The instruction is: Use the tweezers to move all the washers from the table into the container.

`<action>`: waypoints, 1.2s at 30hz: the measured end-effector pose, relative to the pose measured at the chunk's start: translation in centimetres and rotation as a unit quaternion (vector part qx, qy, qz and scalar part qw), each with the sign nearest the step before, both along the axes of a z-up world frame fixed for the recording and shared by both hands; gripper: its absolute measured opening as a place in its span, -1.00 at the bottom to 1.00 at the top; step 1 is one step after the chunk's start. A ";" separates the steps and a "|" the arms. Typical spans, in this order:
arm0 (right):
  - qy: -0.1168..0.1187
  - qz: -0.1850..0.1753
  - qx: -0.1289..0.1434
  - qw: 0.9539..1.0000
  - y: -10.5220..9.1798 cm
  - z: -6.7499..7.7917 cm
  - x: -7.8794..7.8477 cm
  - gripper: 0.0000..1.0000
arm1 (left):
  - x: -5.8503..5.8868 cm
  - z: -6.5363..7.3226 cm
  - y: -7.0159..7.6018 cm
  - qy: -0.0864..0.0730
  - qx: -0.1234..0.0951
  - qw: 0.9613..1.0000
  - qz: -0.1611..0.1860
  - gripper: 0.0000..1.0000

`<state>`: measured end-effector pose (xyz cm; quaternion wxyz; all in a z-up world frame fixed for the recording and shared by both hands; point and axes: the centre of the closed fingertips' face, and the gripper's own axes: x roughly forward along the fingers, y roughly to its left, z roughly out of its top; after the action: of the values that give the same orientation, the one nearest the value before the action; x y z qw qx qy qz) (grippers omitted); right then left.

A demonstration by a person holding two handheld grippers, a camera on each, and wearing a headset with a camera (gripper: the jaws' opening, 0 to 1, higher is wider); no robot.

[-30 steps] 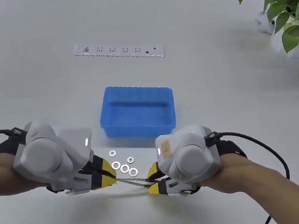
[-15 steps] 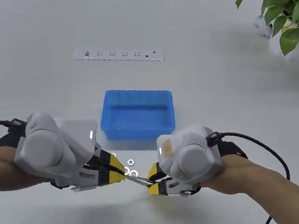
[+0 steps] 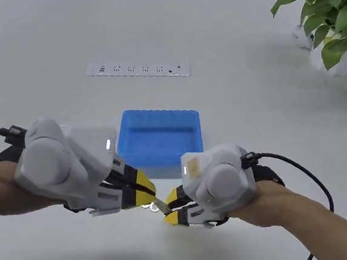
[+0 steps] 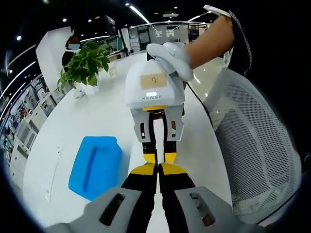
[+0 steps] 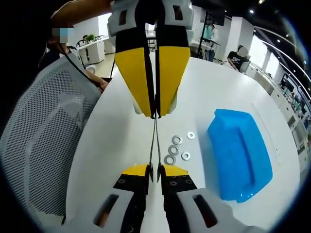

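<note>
Only legible txt: "XENSE" on right tool (image 4: 156, 162) white body, in left gripper view.

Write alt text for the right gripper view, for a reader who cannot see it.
The right gripper and the left gripper face each other, tongs shut on opposite ends of the tweezers above a white table. Loose washers lie beside the tweezers, with a blue container beyond them.

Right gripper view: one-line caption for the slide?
Right gripper and left gripper shut on one pair of tweezers, washers and blue container lying beside on the white table.
</note>
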<state>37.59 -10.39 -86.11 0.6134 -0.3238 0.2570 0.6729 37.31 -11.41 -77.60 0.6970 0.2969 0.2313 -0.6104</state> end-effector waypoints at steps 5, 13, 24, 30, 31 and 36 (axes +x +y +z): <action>0.004 -0.002 0.006 1.000 0.2 0.0 -0.3 -0.76 | -0.3 0.1 -0.6 0.000 -0.001 1.000 -0.008 -0.89; 0.007 -0.003 0.004 1.000 -0.3 -0.4 -0.7 -0.77 | -0.5 -0.3 -1.3 0.001 -0.003 1.000 -0.021 -0.88; 0.007 -0.004 0.007 1.000 -0.5 -0.4 -0.7 -0.77 | -0.5 -1.1 -1.7 0.004 -0.002 1.000 -0.031 -0.85; 0.010 -0.005 0.010 1.000 -0.4 -0.4 -0.8 -0.77 | -0.5 -1.5 -1.7 0.004 0.003 0.999 -0.037 -0.86; 0.010 -0.006 0.011 1.000 -0.5 -0.4 -0.7 -0.77 | -0.5 -1.5 -1.7 0.003 0.003 0.999 -0.039 -0.86; 0.011 -0.006 0.011 1.000 -0.5 -0.4 -0.8 -0.77 | -0.6 -1.4 -1.8 0.003 0.003 0.999 -0.043 -0.87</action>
<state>36.82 -10.91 -86.48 0.6182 -0.3080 0.2581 0.6755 36.76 -13.19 -79.03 0.6688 0.3068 0.2221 -0.6397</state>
